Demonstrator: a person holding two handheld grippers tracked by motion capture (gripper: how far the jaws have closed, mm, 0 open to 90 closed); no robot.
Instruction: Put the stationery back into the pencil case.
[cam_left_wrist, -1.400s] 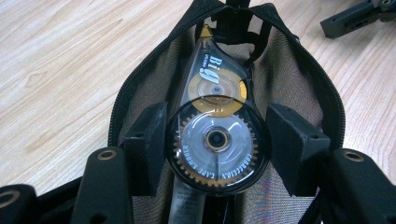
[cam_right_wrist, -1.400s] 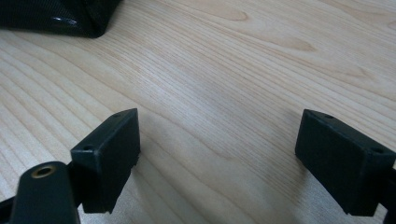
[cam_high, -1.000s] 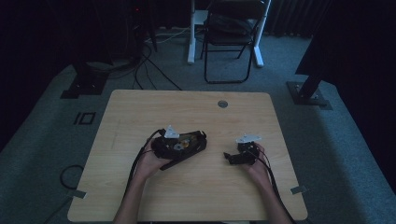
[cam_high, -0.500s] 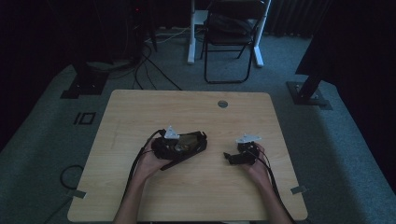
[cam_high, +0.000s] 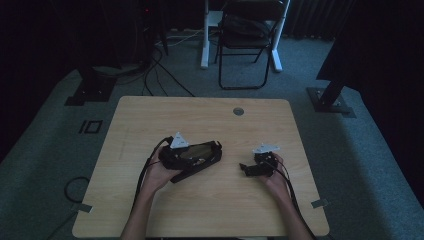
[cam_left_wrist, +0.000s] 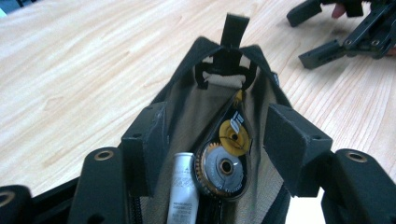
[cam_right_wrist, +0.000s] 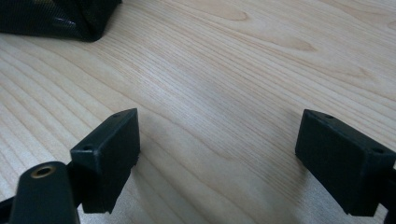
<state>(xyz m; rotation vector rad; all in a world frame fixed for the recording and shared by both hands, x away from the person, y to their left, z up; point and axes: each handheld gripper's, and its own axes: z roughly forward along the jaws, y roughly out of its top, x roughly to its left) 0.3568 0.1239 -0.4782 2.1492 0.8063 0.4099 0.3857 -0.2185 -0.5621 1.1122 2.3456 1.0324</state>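
A black pouch (cam_high: 212, 150) with a tan lining lies open between the jaws of my left gripper (cam_high: 196, 157), which is shut on its two sides just above the wooden table (cam_high: 200, 115). In the left gripper view the pouch (cam_left_wrist: 210, 51) stretches away from the gripper (cam_left_wrist: 215, 114). Inside it lie a correction tape roller (cam_left_wrist: 226, 163) with a yellow wheel and a white tube (cam_left_wrist: 182, 186). My right gripper (cam_high: 244, 169) rests to the right of the pouch and points toward it. Its jaws (cam_right_wrist: 219, 119) stand wide open over bare wood, and a corner of the pouch (cam_right_wrist: 70, 18) shows far off.
The right gripper (cam_left_wrist: 299, 39) lies a short way past the pouch's far end. A round cable hole (cam_high: 238, 111) sits near the table's back edge. A folding chair (cam_high: 250, 40), stand feet and cables are on the floor behind the table.
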